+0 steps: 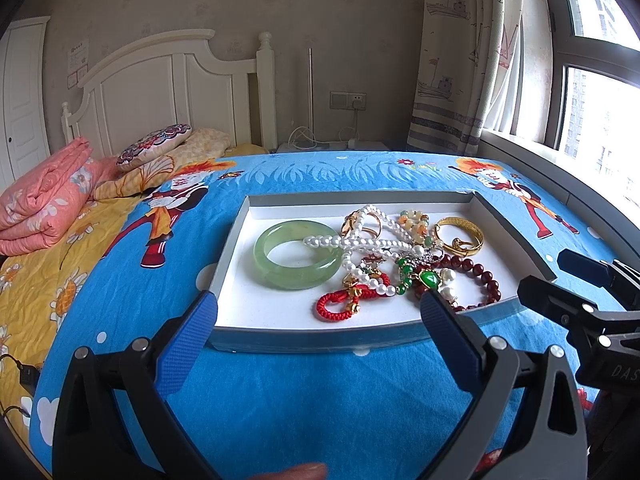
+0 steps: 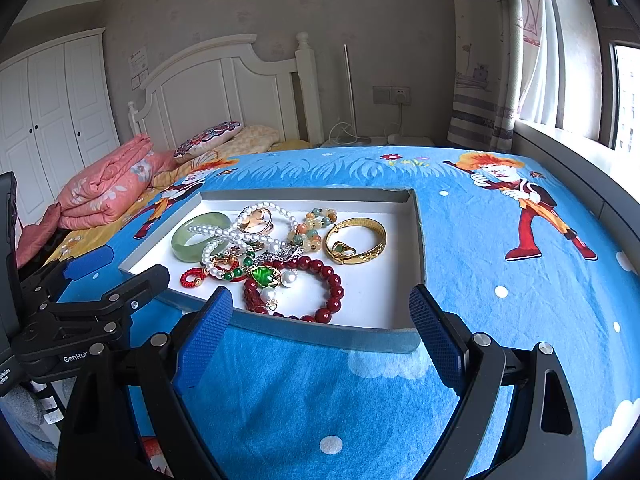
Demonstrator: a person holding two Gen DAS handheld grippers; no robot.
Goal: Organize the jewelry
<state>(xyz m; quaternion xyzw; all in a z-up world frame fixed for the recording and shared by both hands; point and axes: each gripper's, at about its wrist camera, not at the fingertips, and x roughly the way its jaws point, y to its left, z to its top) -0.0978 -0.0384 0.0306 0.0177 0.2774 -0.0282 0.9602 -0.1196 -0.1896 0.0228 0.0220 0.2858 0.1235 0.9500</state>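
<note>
A shallow white-lined tray (image 1: 236, 304) with grey walls sits on a bed covered by a blue cartoon-print sheet (image 1: 320, 400). All the jewelry lies inside this tray, none on the sheet.

At the tray's left end, a pale green jade bangle (image 1: 298, 254) lies flat, with a white pearl strand (image 1: 360, 242) draped over its right rim. To the right of the bangle is a tangled heap: the pearls, a red braided cord bracelet (image 1: 340, 304), a green-stone pendant (image 2: 262, 274) and a string of mixed pastel beads (image 2: 314, 226), all overlapping. A dark red bead bracelet (image 2: 332, 284) lies toward the tray's near wall. A gold bangle (image 2: 356, 240) lies towards the tray's right end, a little apart from the heap.

The left tongs (image 1: 318, 314) hover over the tray's near wall, spread wide and holding nothing. The right tongs (image 2: 320, 308) hover over the same wall further right, also spread wide and empty. Both point forward and slightly down into the tray.

The pieces read as a jumble rather than sorted, though how far the tidying has gone cannot be told. Any lift from the heap would probably go best by pinching a single strand at a free loop and raising it slowly, since the pearls are threaded through their neighbours and could drag them along. The gold bangle looks easiest to grip cleanly.
</note>
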